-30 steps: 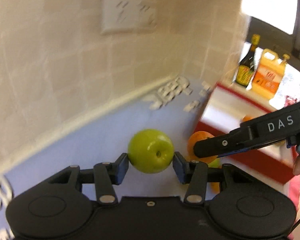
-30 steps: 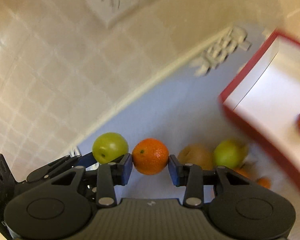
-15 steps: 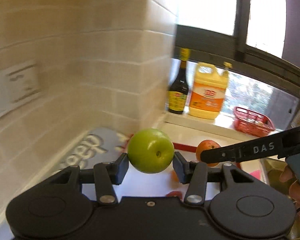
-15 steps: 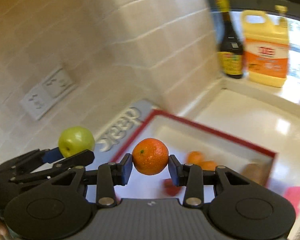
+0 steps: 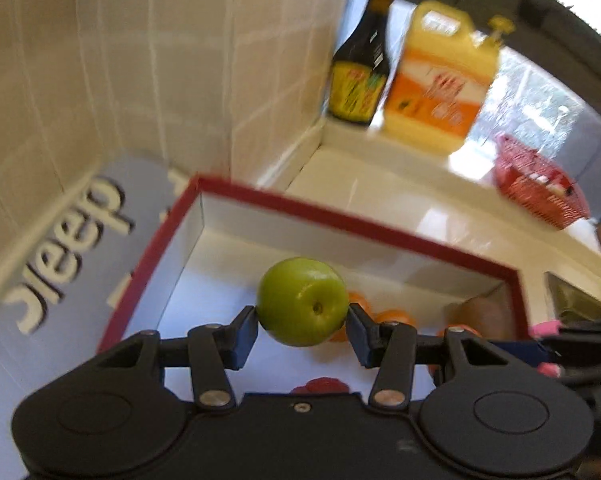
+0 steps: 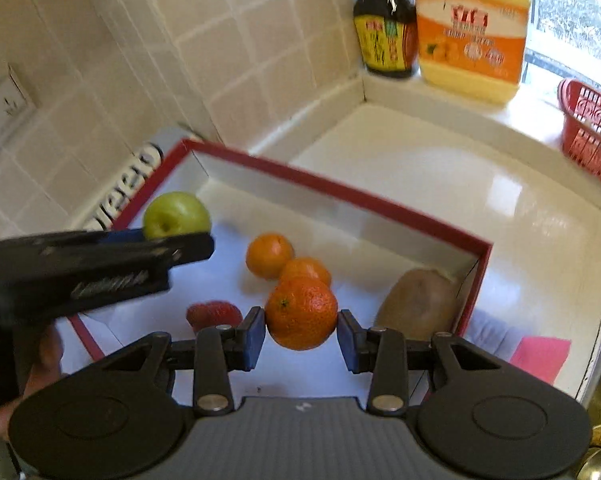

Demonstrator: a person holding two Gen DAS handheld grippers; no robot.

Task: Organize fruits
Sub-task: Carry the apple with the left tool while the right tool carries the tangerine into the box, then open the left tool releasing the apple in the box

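Observation:
My left gripper [image 5: 302, 322] is shut on a green apple [image 5: 302, 301] and hangs over the red-rimmed white box [image 5: 340, 218]. In the right wrist view the same apple [image 6: 176, 214] shows at the left, over the box's near-left corner [image 6: 340, 196]. My right gripper [image 6: 301, 330] is shut on an orange [image 6: 301, 313] above the box's middle. Inside the box lie two oranges [image 6: 269, 255], a red strawberry [image 6: 212, 314] and a brown kiwi [image 6: 418, 304].
A dark sauce bottle [image 6: 384, 20] and a yellow-orange jug [image 6: 470, 28] stand on the sill behind. A red basket [image 6: 590, 132] sits at the right. A blue mat with white letters [image 5: 72, 240] lies left of the box. Tiled walls close the corner. A pink cloth [image 6: 540, 358] lies at the counter's edge.
Both grippers swung right from the blue mat to above the red box, each keeping its fruit. The view now looks down into the box.

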